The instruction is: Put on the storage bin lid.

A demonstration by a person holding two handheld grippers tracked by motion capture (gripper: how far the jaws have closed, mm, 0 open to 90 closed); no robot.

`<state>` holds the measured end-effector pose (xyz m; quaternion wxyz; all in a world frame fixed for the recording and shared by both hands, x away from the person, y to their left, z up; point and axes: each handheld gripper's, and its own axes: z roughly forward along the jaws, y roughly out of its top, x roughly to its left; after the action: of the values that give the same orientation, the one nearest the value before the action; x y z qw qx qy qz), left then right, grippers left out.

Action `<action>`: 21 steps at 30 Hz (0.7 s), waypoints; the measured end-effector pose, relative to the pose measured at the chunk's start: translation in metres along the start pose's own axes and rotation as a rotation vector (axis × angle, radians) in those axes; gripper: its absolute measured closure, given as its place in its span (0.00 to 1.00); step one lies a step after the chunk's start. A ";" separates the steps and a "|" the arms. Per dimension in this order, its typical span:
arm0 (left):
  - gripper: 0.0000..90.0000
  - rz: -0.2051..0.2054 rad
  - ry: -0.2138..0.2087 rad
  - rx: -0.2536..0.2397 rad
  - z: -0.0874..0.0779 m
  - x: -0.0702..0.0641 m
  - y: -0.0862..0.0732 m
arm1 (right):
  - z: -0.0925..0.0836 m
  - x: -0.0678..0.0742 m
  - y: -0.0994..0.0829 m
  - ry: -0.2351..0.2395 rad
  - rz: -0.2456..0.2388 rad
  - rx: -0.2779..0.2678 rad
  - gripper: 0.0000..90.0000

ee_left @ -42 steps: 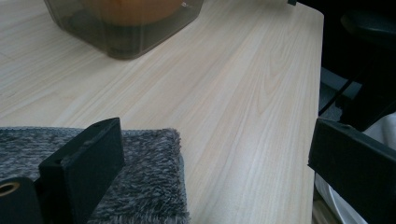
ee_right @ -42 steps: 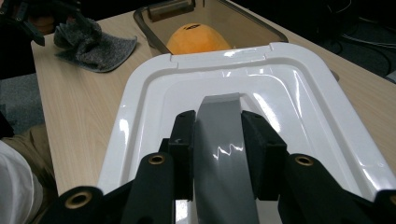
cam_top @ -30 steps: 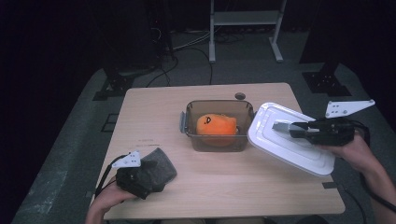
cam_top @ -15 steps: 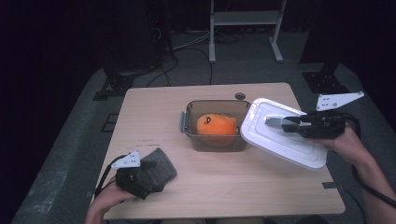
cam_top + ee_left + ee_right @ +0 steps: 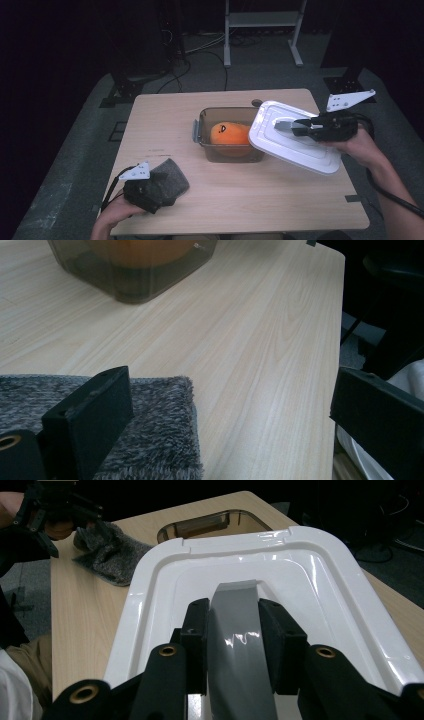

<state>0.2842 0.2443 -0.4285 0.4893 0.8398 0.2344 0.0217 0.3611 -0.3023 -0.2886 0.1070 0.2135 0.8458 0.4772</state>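
— What does the lid look like from your seat?

— White, glossy plastic, a rounded rectangle with a raised rim and a grey handle down its middle. My right gripper has its jaws closed narrow on that handle, one on each side. The lid is tilted, off the table, at about 3 o'clock from the container, its near edge overlapping the container's rim.

— And the container?

— Smoky clear plastic, open, with an orange thing inside that has a small dark mark on top.

— Anything you can't make out?

— What that orange thing is. The lid covers the container's right side. My left gripper sits at 7 o'clock on the table, over a grey fuzzy cloth; its jaws stand wide, one resting on the cloth, the other cut off by the frame's edge.
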 end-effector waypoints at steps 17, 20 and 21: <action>0.03 -0.004 0.006 -0.004 -0.002 0.000 -0.001 | 0.021 -0.002 0.027 0.030 -0.033 0.001 0.73; 0.03 -0.004 0.004 -0.005 -0.002 0.000 -0.001 | 0.025 -0.002 0.032 0.037 -0.036 0.002 0.73; 0.03 -0.003 0.005 -0.005 -0.002 0.001 -0.001 | 0.026 -0.002 0.033 0.040 -0.037 0.002 0.73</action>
<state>0.2839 0.2465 -0.4284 0.4908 0.8382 0.2368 0.0234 0.3811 -0.2679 -0.2743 0.0989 0.1883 0.8519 0.4786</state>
